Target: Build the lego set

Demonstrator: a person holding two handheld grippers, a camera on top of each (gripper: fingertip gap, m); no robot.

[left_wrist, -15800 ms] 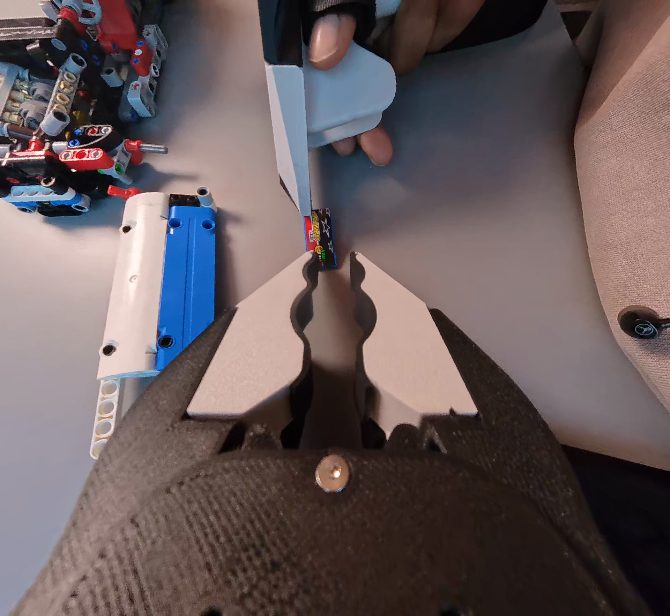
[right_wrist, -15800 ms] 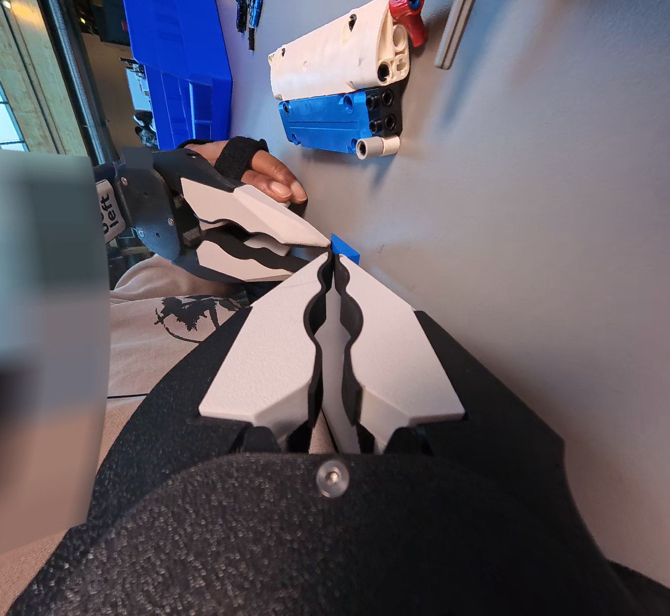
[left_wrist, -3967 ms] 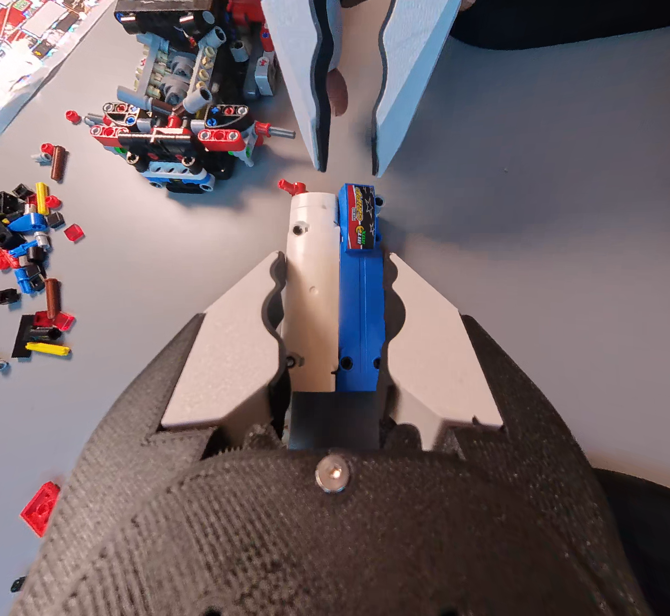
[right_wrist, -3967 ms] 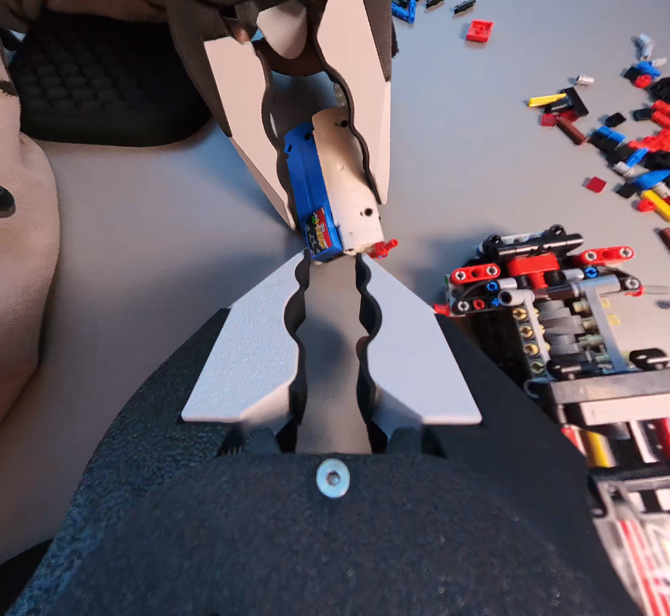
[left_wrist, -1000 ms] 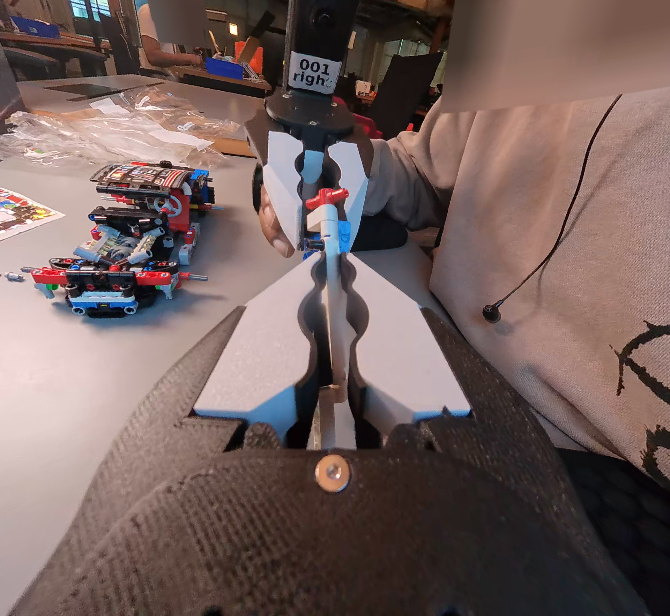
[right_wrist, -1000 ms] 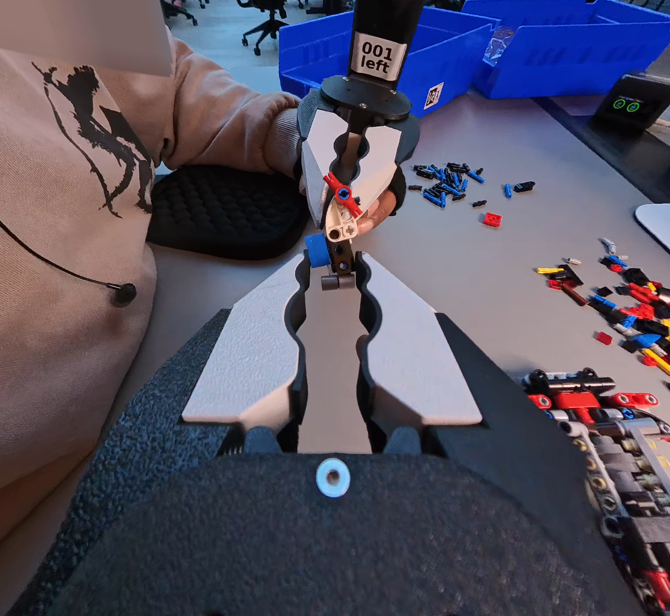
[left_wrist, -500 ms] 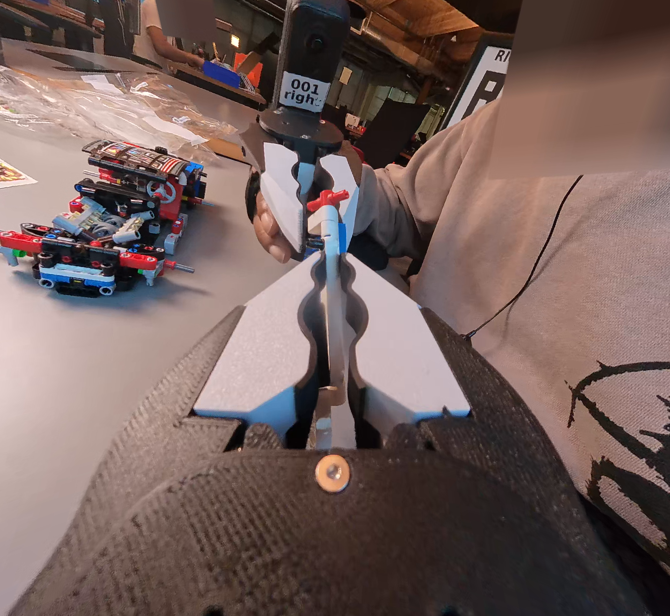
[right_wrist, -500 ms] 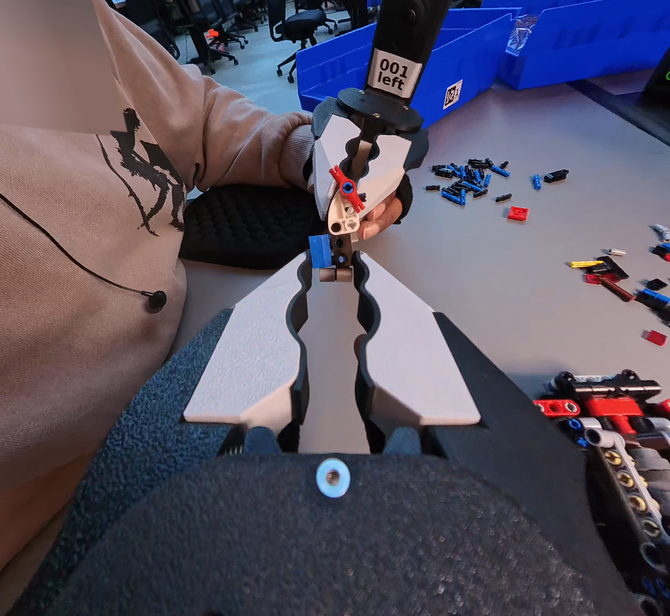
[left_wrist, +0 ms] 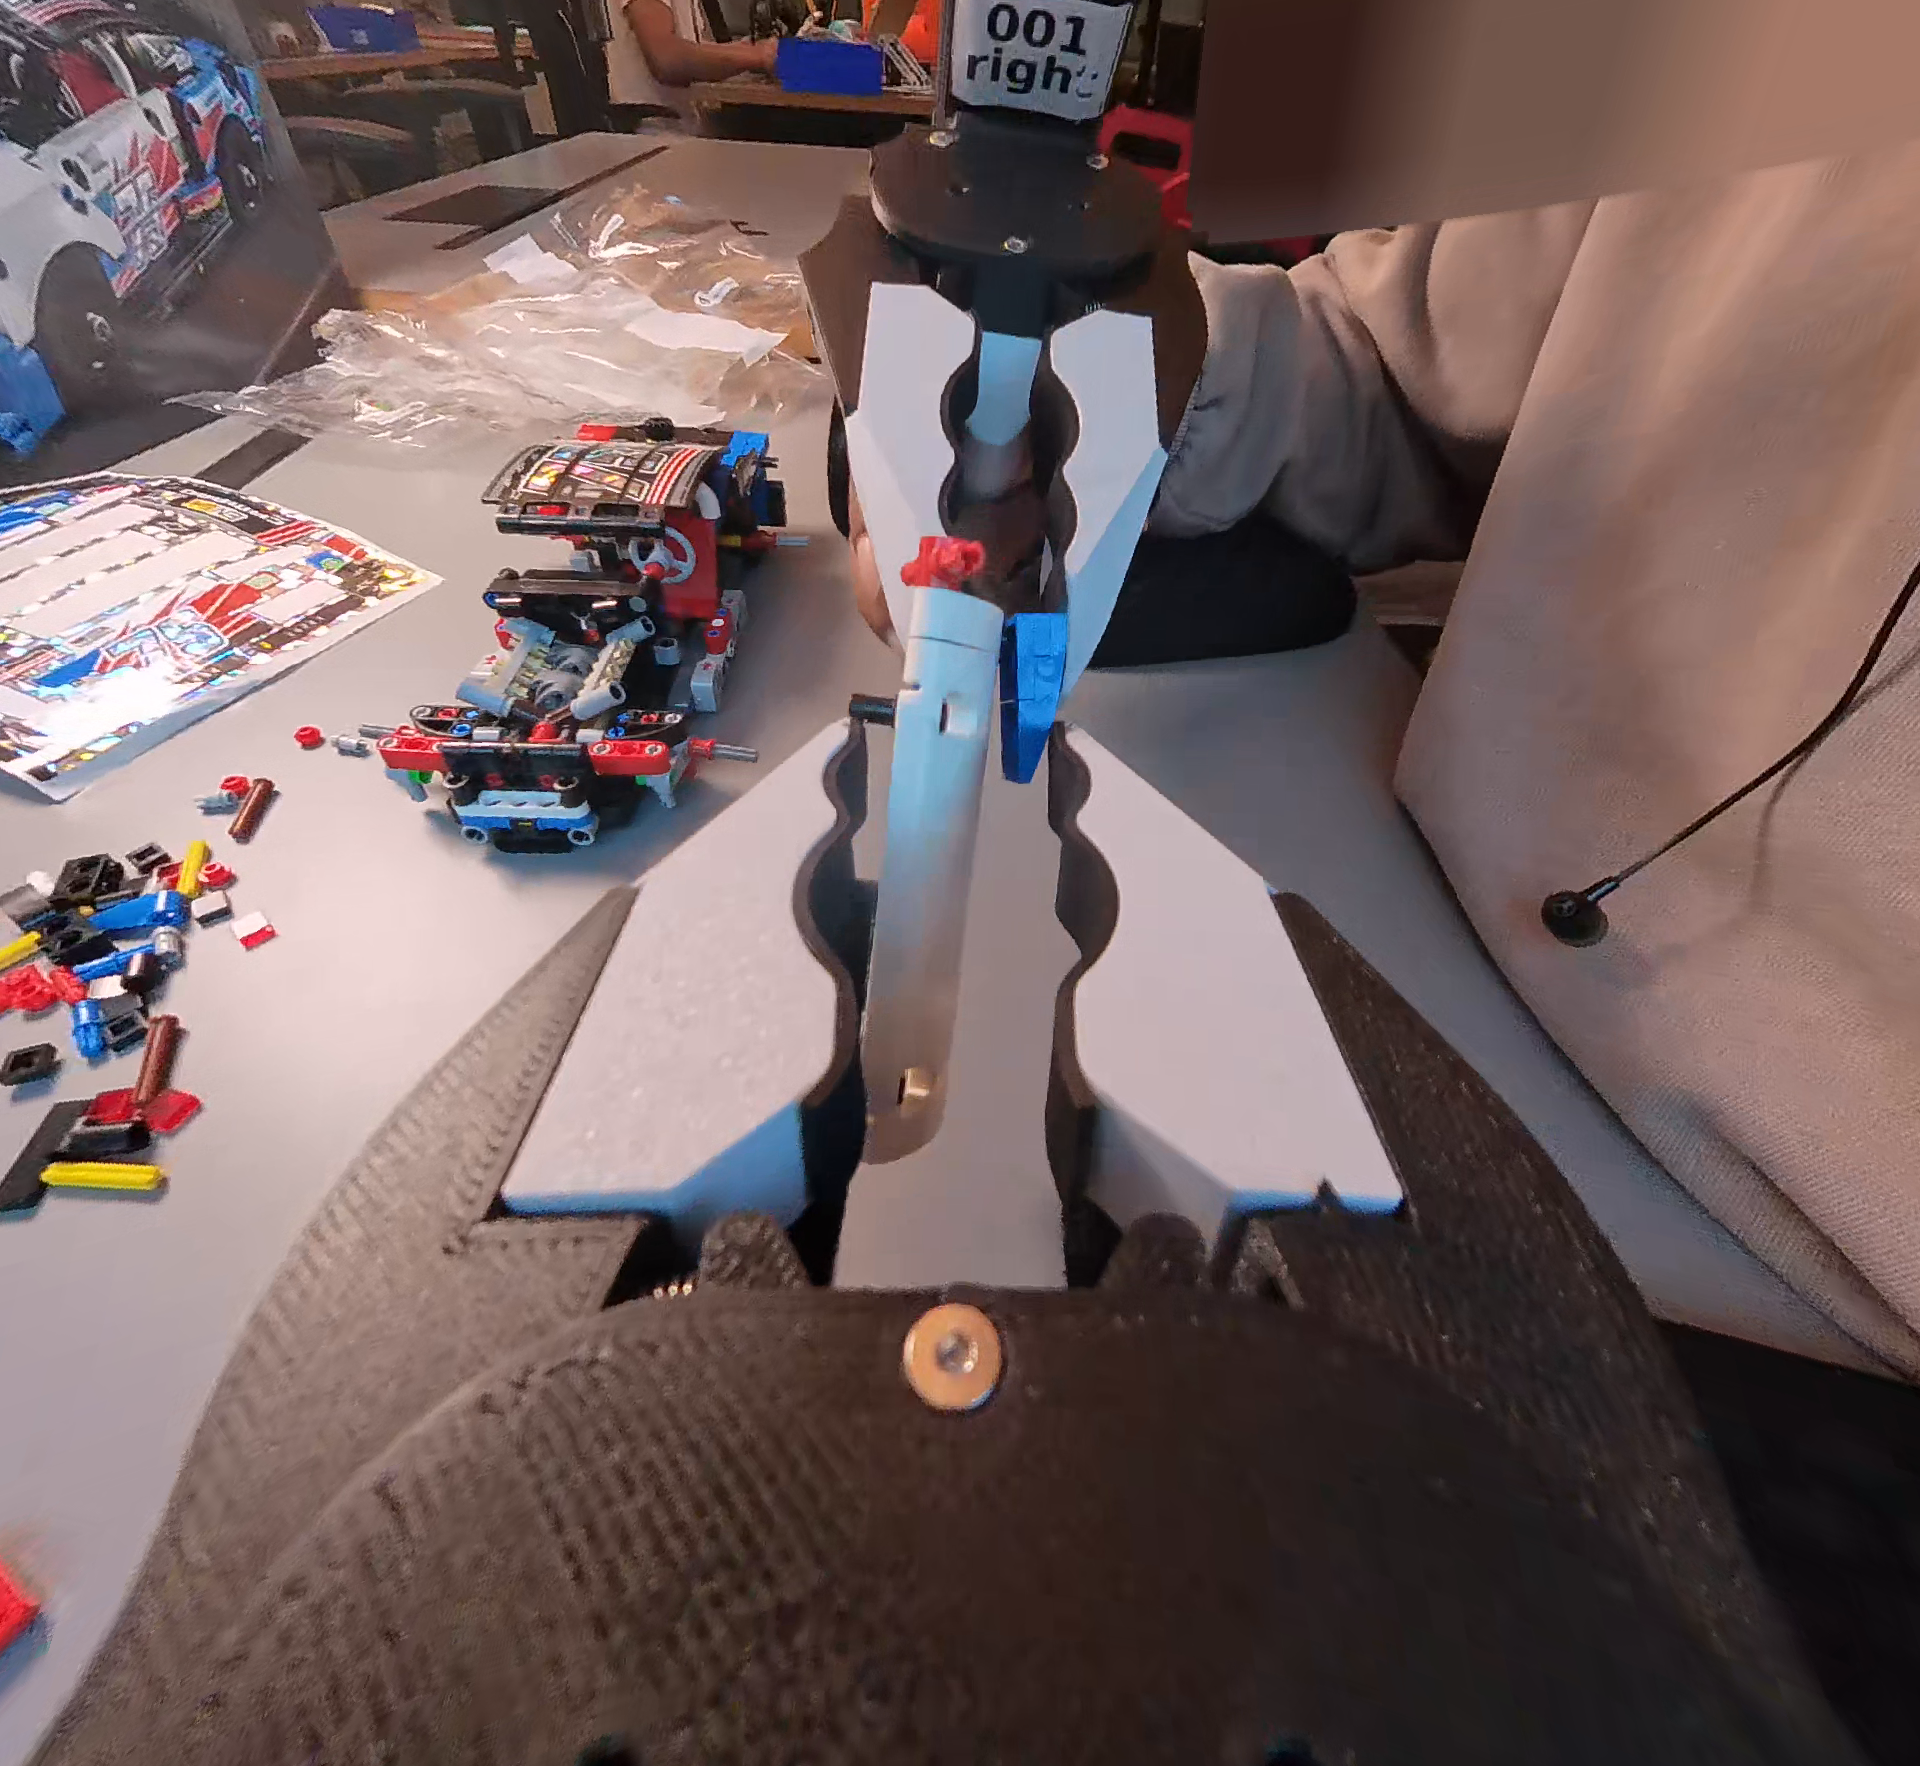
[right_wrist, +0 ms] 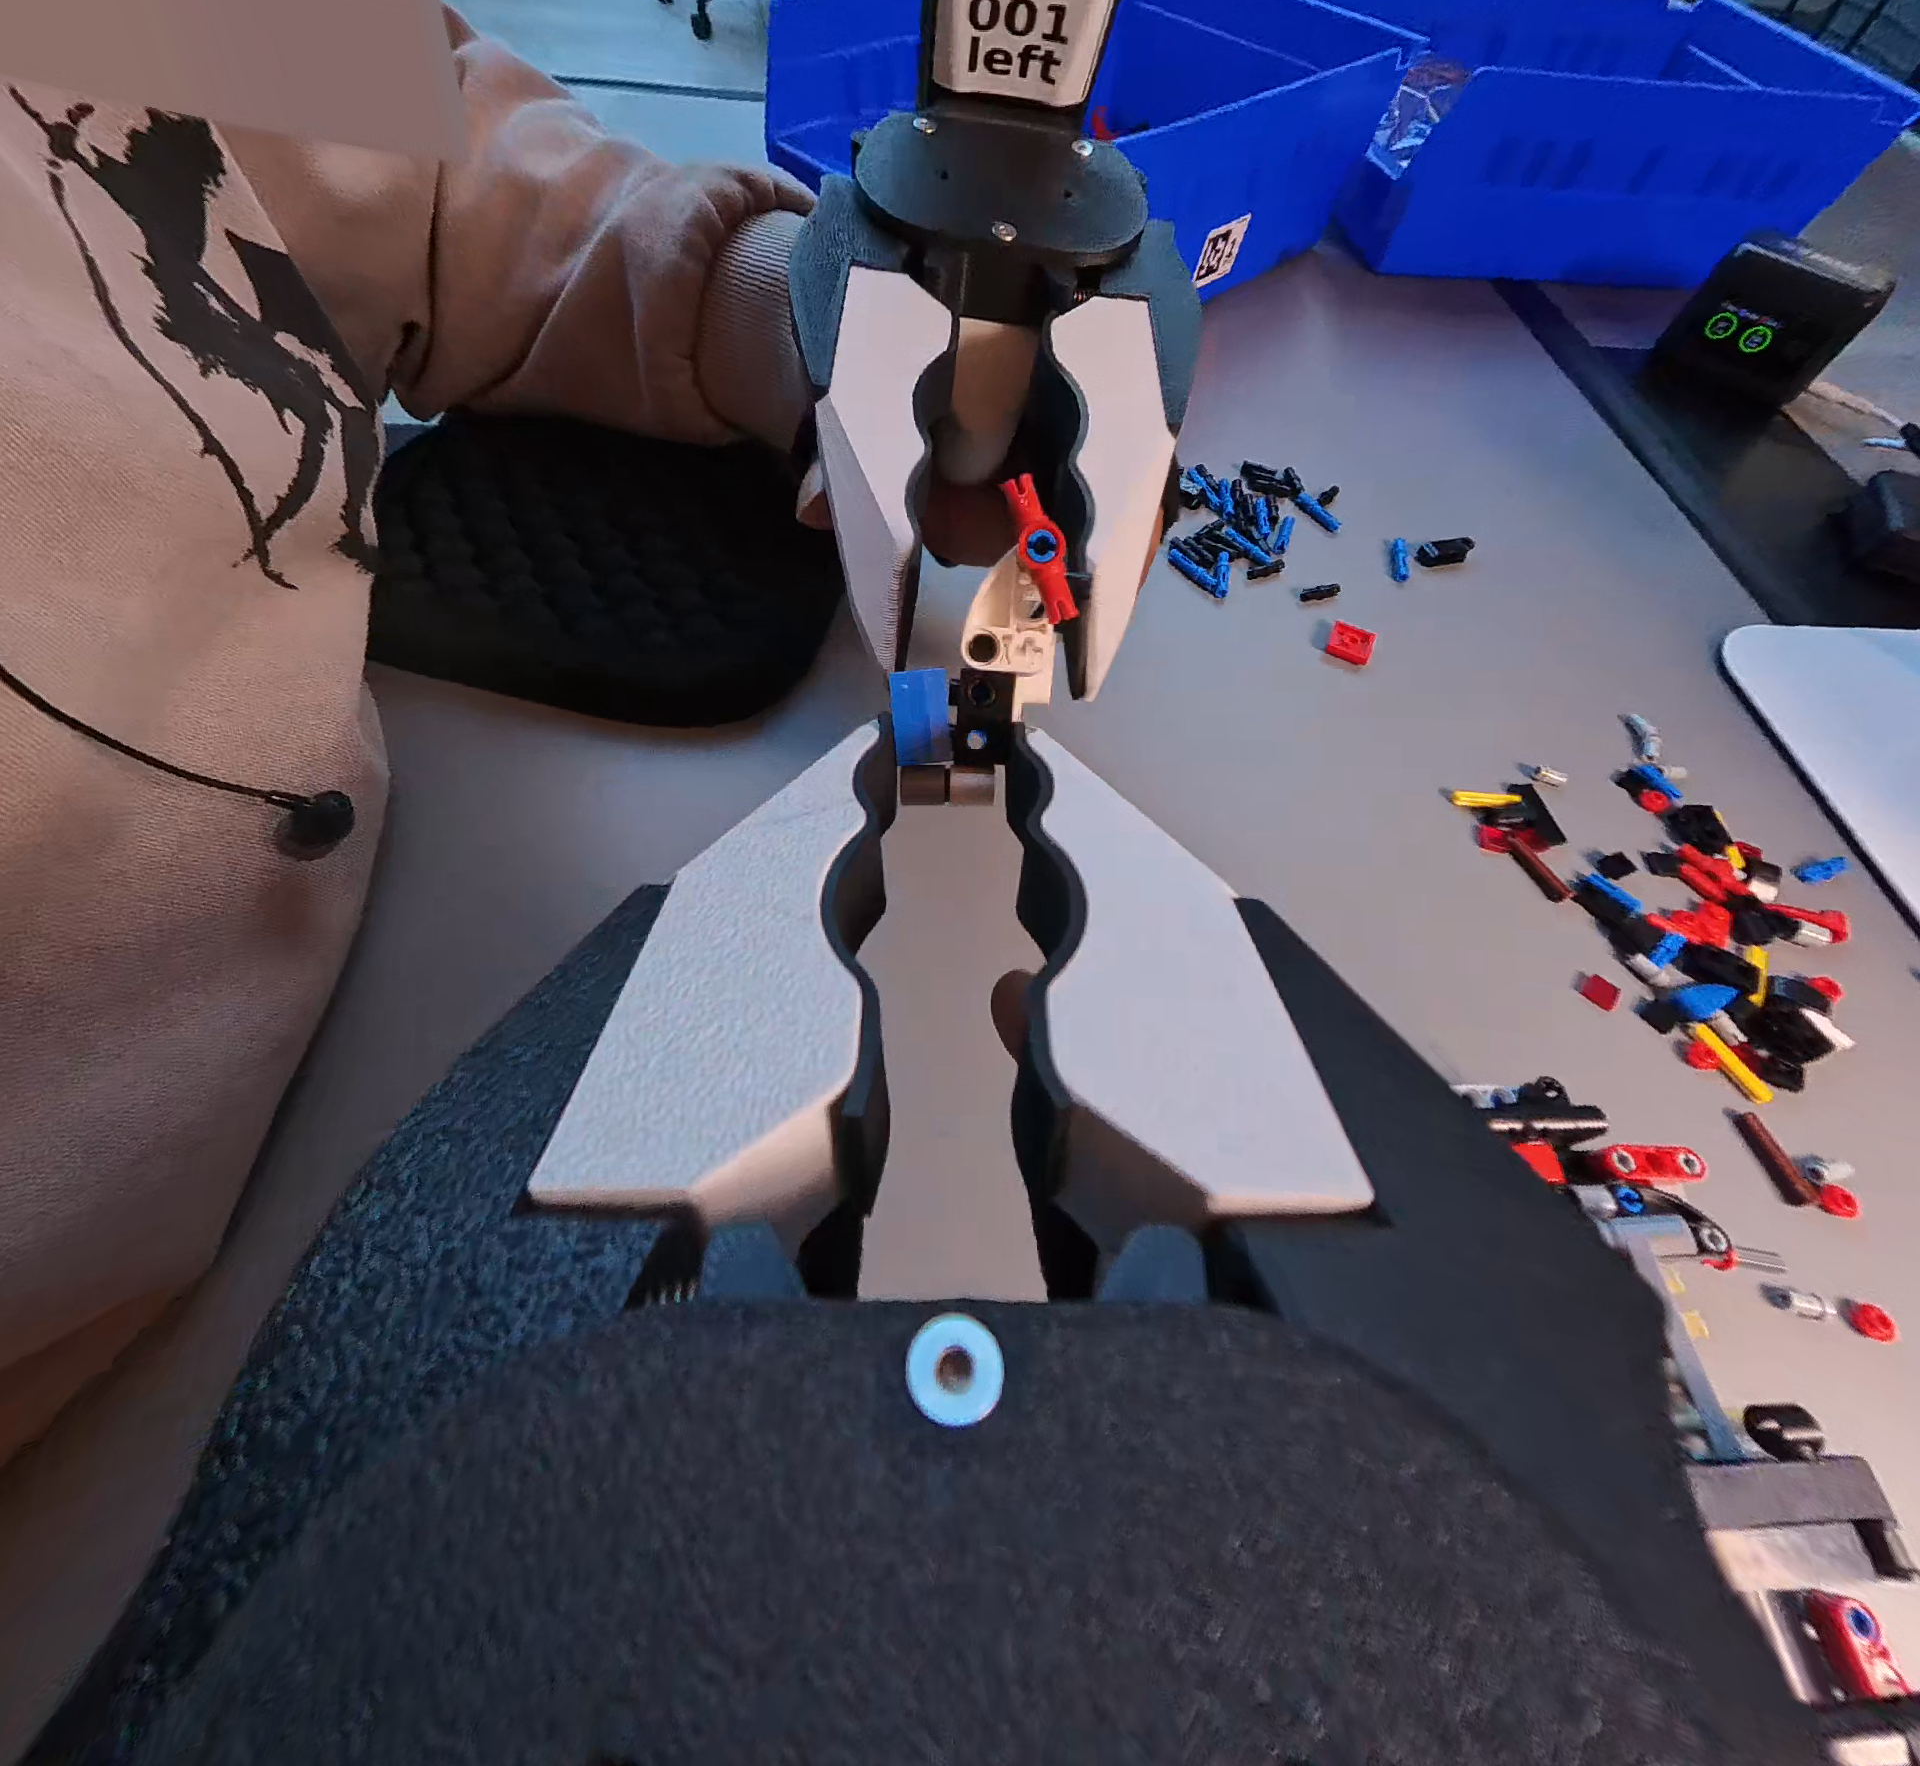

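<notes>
Left wrist view: the left gripper (left_wrist: 951,750) stands partly open. The white panel (left_wrist: 925,843) runs up centre frame between its fingers, leaning against the left one, long axis along them; a firm grip cannot be told. The right gripper (left_wrist: 971,667) meets its far end, blue piece (left_wrist: 1029,688) just right.

Right wrist view: the right gripper (right_wrist: 951,750), narrowly open, pinches the panel's black-and-blue end at centre; the left gripper (right_wrist: 982,667) faces it. The car (left_wrist: 603,636) sits on the table, well apart.

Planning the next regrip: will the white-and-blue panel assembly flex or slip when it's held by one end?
The panel assembly looks like rigid plastic, so probably stiff. Its smooth white face may slip or pivot between the left gripper fingers. The red pin at its tip could pop off.
</notes>
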